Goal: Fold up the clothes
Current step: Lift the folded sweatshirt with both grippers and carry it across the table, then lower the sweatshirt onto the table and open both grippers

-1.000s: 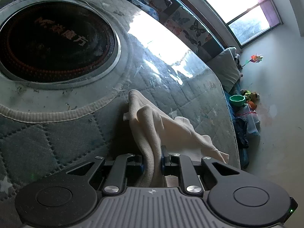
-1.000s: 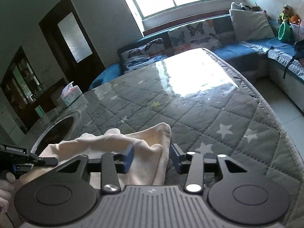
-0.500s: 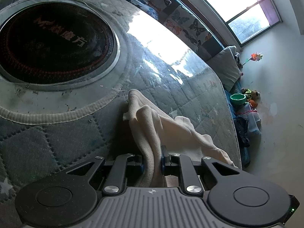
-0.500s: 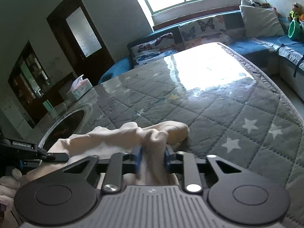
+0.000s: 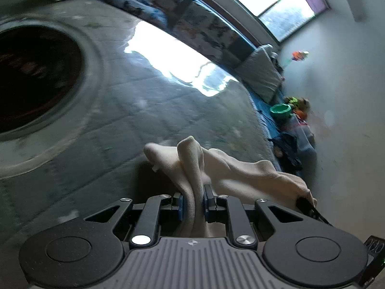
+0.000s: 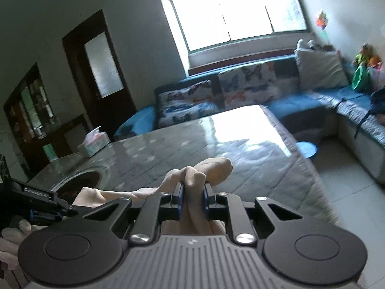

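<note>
Soft cream knit garment (image 5: 231,168), bunched in folds, sags between both tools above quilted grey table (image 5: 144,120). Left hand-held gripper (image 5: 192,201) pinching one end; right hand-held gripper (image 6: 192,202) closing, cloth between pads. Round dark inset (image 5: 31,82) at 9 o'clock.

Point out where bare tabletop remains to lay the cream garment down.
Free: the quilted table cover between the cream garment and the butterfly-cushion sofa, out to its right edge. Crowded: the dark round inset and tissue box on the left.
</note>
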A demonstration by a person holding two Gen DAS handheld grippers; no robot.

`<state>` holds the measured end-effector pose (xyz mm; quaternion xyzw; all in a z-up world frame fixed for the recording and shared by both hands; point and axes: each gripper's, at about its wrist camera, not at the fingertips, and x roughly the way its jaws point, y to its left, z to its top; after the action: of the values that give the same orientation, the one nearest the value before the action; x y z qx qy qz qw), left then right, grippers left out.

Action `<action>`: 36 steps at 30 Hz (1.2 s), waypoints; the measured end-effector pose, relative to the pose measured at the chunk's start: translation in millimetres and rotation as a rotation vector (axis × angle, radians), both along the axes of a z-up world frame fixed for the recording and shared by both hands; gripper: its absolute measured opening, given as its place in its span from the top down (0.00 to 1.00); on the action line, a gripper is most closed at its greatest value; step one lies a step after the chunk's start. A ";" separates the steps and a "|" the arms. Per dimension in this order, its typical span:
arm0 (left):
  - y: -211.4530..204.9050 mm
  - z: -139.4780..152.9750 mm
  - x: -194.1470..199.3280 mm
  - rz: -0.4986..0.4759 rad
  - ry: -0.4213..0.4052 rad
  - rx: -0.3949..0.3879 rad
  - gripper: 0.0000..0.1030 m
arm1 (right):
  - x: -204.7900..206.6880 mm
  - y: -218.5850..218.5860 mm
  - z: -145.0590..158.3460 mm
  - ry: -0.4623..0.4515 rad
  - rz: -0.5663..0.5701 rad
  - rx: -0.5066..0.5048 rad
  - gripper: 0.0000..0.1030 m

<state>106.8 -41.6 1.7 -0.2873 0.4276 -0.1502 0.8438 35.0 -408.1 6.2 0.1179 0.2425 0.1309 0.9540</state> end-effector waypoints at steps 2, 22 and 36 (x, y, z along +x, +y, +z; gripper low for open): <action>-10.3 3.9 5.7 -0.025 -0.011 0.007 0.84 | 0.0 -7.2 4.7 -0.011 -0.028 -0.015 0.86; -52.9 -9.6 31.2 -0.092 -0.014 0.098 0.83 | 19.8 -44.3 -24.1 0.088 -0.188 -0.142 0.86; -66.2 -12.7 24.4 -0.124 -0.005 0.146 0.73 | 37.0 -46.3 -36.5 0.139 -0.227 -0.218 0.63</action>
<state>131.2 -107.8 -11.0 -0.1977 0.4523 -0.1713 0.8526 72.0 -454.4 -30.3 0.0492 0.3059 -0.0131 0.9507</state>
